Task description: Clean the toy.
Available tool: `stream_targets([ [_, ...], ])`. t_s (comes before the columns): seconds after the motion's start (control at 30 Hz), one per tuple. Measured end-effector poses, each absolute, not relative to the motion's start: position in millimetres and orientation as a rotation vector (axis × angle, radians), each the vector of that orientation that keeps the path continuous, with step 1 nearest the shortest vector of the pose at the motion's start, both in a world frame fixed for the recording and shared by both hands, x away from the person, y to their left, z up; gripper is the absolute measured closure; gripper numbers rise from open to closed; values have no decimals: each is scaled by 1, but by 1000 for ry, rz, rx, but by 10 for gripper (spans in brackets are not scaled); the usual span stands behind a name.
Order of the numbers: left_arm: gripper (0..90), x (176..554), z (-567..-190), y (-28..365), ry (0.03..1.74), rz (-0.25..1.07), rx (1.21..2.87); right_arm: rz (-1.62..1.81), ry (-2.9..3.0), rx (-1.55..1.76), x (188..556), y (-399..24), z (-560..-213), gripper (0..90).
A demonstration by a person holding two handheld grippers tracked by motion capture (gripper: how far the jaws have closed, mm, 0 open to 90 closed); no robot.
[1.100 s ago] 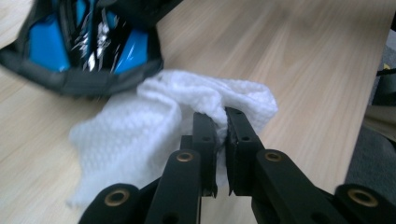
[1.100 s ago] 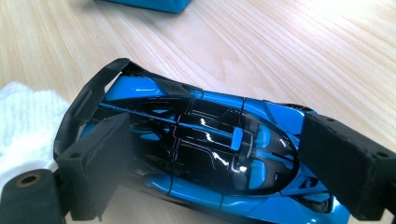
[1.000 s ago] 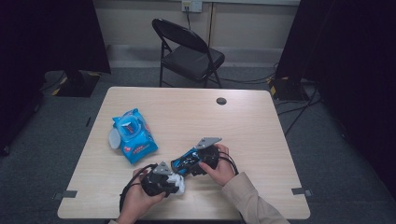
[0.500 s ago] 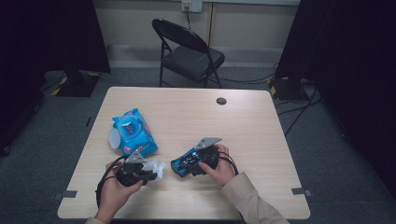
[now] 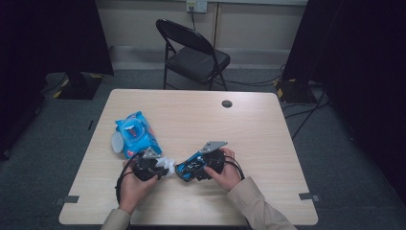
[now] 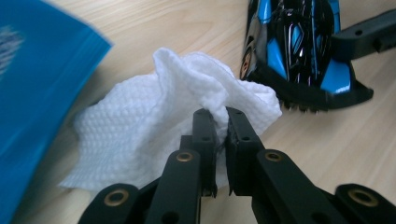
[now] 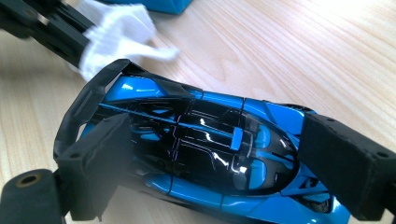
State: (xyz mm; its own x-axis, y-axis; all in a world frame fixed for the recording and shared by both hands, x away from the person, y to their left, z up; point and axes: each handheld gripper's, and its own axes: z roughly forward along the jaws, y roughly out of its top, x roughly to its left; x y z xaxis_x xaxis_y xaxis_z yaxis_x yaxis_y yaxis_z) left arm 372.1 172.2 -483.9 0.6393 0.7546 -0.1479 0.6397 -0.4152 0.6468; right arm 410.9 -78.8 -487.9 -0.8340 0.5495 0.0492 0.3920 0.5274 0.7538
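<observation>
L gripper (image 6: 219, 116) pinching the wipe (image 6: 159, 126) tight, right next to the toy car (image 5: 191, 170) w/ R gripper (image 7: 210, 154) clamped across its sides near table's (image 5: 268, 129) front, so nose is closest.

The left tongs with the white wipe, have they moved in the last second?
Yes. In the high view the left tongs went left toward the blue wipes pack, then came back right, near the toy car.
</observation>
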Motion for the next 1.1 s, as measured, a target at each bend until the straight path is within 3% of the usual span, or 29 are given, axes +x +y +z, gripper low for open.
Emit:
stream_targets([
  [1.1, 840, 345, -486, 141, 966, 70, 2252, 1196, 2569, 800, 411, -79, -488, 98],
])
